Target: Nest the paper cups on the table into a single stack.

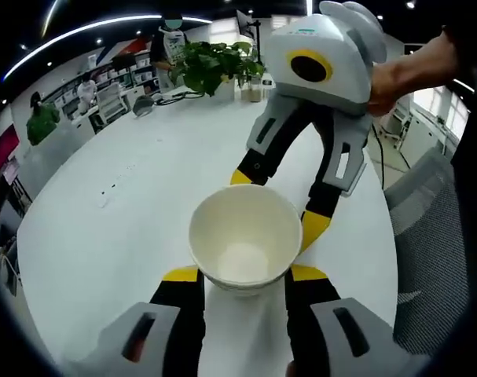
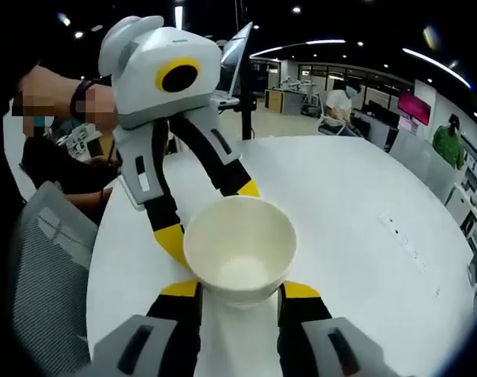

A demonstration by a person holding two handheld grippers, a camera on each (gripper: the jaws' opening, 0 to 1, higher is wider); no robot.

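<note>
Holding the paper cup at twelve o'clock of my left hand-held gripper on the worktop; both spread, right hand-held gripper flanking it; next I must pinch it.

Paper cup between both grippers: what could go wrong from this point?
Both the left gripper and the right gripper flank the same paper cup. Squeezing from both could dent its thin wall. Their yellow fingertips sit close together, so they may collide. Pulling apart could tip the cup on the white table.
</note>
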